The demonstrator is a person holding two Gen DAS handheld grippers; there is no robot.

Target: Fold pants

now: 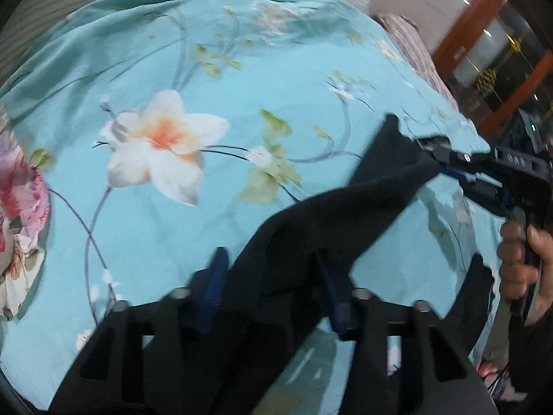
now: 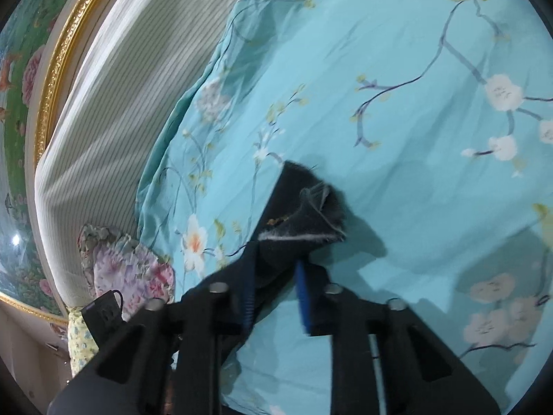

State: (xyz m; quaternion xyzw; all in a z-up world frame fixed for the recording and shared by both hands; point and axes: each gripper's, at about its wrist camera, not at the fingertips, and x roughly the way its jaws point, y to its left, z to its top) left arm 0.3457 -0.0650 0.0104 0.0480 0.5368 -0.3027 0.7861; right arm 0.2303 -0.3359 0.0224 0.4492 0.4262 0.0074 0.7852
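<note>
Both tools pinch the black pants [image 1: 311, 214]: left tool [image 1: 273, 276] mid-fabric, right tool [image 2: 276, 269] at twelve o'clock hem; soft, limp cloth over the floral bedsheet [image 1: 276, 69], best gripped at edges

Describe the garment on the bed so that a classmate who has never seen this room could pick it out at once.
Start with the turquoise floral bedsheet covering the bed. The black pants stretch across it, gripped by the left claw and the right claw. They are the only plain dark cloth here; everything nearby is pale and flower-printed.
</note>
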